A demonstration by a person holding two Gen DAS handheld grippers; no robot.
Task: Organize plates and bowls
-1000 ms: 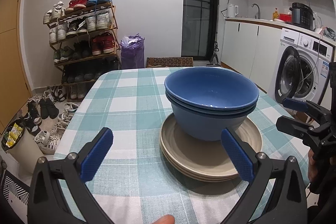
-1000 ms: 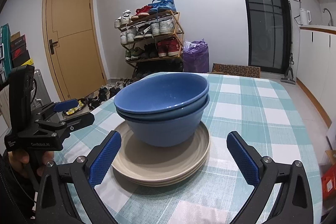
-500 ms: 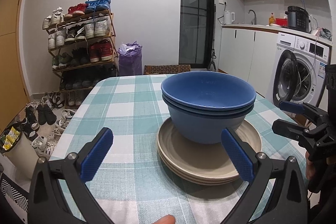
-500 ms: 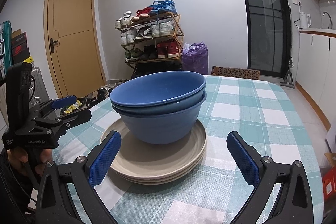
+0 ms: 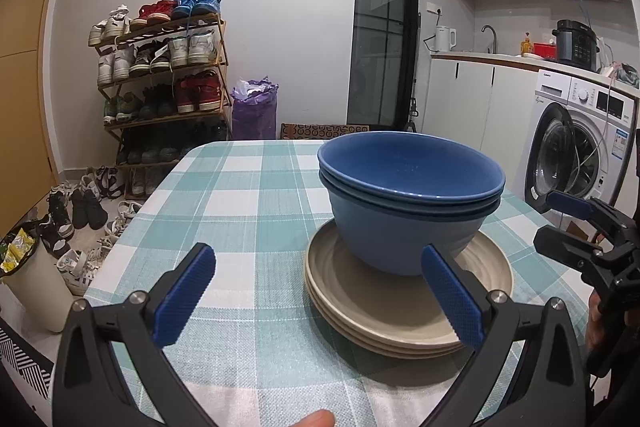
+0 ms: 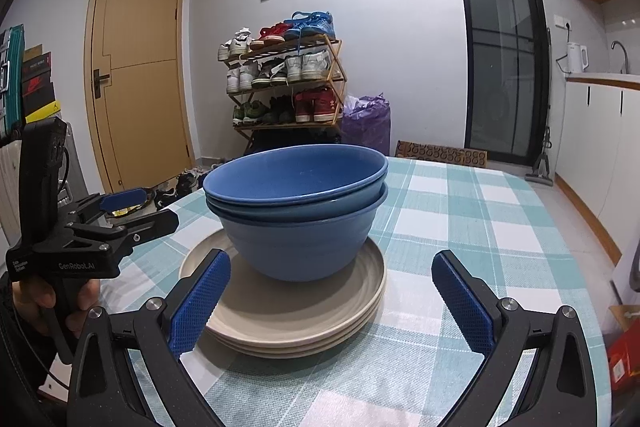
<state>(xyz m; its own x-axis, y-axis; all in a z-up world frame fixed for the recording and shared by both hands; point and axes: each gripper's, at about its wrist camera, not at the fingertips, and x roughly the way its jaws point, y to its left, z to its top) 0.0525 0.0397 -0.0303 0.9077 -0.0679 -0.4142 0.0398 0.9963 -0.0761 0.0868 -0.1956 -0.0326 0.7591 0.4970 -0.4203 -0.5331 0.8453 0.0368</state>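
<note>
Nested blue bowls (image 5: 408, 203) sit on a stack of beige plates (image 5: 400, 311) on the checked tablecloth (image 5: 248, 211). The same bowls (image 6: 296, 211) and plates (image 6: 296, 319) show in the right wrist view. My left gripper (image 5: 320, 291) is open and empty, low over the table, just short of the plates on their left front side. My right gripper (image 6: 332, 299) is open and empty, with its fingers on either side of the plates' near rim. Each gripper shows in the other's view, the right one (image 5: 568, 227) at the right edge, the left one (image 6: 120, 215) at the left.
A shoe rack (image 5: 160, 79) and a purple bag (image 5: 254, 111) stand by the far wall. A washing machine (image 5: 580, 147) and a kitchen counter (image 5: 500, 59) are at the right. A wooden door (image 6: 136, 75) is at the left. A bin (image 5: 32, 279) stands by the table.
Both grippers have sunk lower toward the table, so the bowls and plates show more side-on. Both stay open and the stack has not moved.
</note>
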